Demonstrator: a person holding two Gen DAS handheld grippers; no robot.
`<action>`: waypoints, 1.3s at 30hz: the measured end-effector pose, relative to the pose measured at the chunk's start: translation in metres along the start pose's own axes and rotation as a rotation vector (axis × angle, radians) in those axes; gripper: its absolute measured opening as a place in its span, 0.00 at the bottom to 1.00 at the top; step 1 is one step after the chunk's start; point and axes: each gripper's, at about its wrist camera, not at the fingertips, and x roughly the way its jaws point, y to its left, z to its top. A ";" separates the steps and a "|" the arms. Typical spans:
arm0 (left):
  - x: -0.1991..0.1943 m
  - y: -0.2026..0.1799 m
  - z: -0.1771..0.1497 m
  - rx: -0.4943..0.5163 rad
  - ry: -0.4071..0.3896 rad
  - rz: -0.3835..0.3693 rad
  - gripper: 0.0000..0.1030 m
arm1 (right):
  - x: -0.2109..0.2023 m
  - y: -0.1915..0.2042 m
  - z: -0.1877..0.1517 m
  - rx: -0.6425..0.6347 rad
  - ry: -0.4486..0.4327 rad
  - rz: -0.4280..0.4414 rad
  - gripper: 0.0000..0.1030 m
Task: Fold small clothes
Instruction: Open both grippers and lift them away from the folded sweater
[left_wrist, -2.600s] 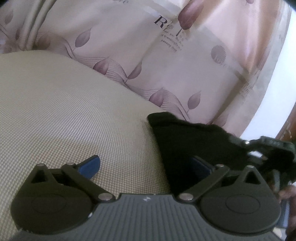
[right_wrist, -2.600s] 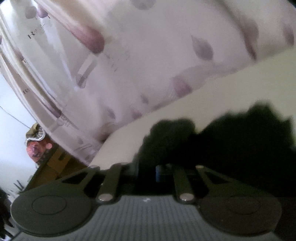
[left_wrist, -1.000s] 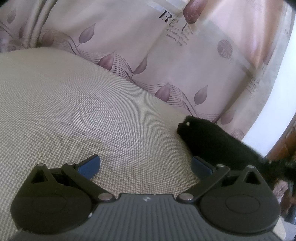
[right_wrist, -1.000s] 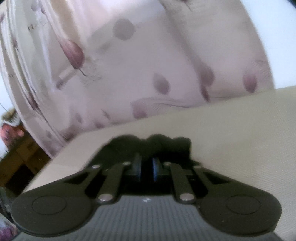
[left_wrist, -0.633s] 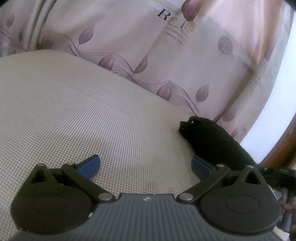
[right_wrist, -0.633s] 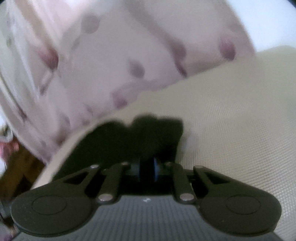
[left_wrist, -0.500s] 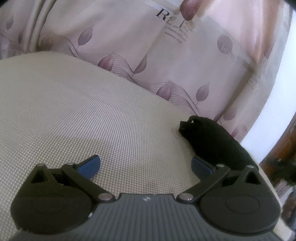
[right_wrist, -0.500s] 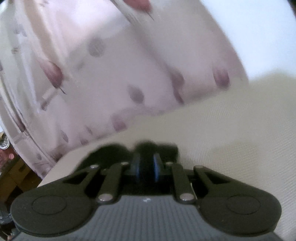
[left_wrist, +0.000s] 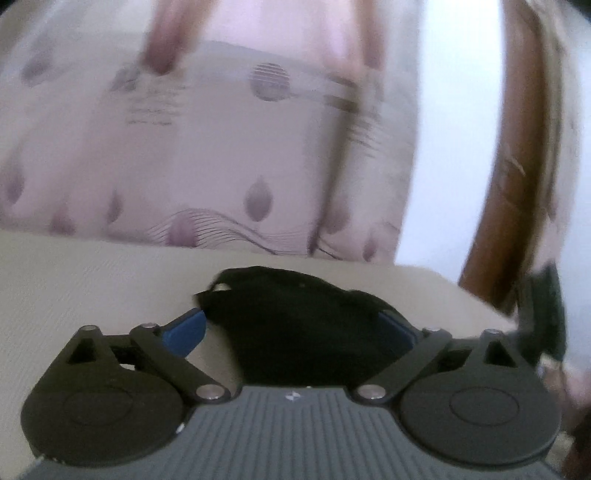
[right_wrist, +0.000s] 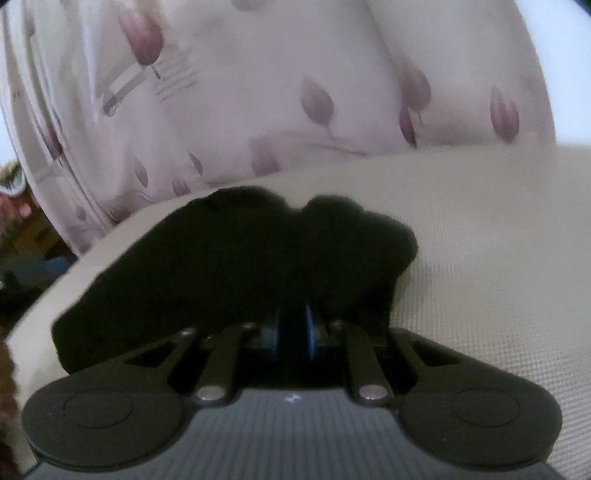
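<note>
The black garment (right_wrist: 229, 266) lies bunched on the beige woven surface (right_wrist: 480, 240), near its far edge below the leaf-print curtain (right_wrist: 277, 92). Half a second ago it sat off to the right of my left view; now it fills the middle, between the blue pads (left_wrist: 186, 328) of my left gripper (left_wrist: 291, 325). Those jaws stand wide and have just been closing a little, the cloth between them but the pads not pressing on it. That view is blurred. My right gripper (right_wrist: 293, 328) points down at the cloth, its jaws narrow and pinched on a fold. The garment looks dark, lumpy and rumpled, its shape hard to read.
</note>
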 end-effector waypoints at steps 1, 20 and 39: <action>0.006 -0.007 -0.002 0.032 0.007 0.001 0.92 | -0.001 -0.003 0.000 0.011 0.002 0.016 0.14; 0.027 0.001 -0.045 0.018 0.129 -0.069 0.80 | 0.098 0.113 0.111 -0.371 0.291 0.235 0.16; 0.024 0.008 -0.048 -0.018 0.141 -0.118 0.85 | 0.154 0.108 0.157 -0.374 0.326 0.146 1.00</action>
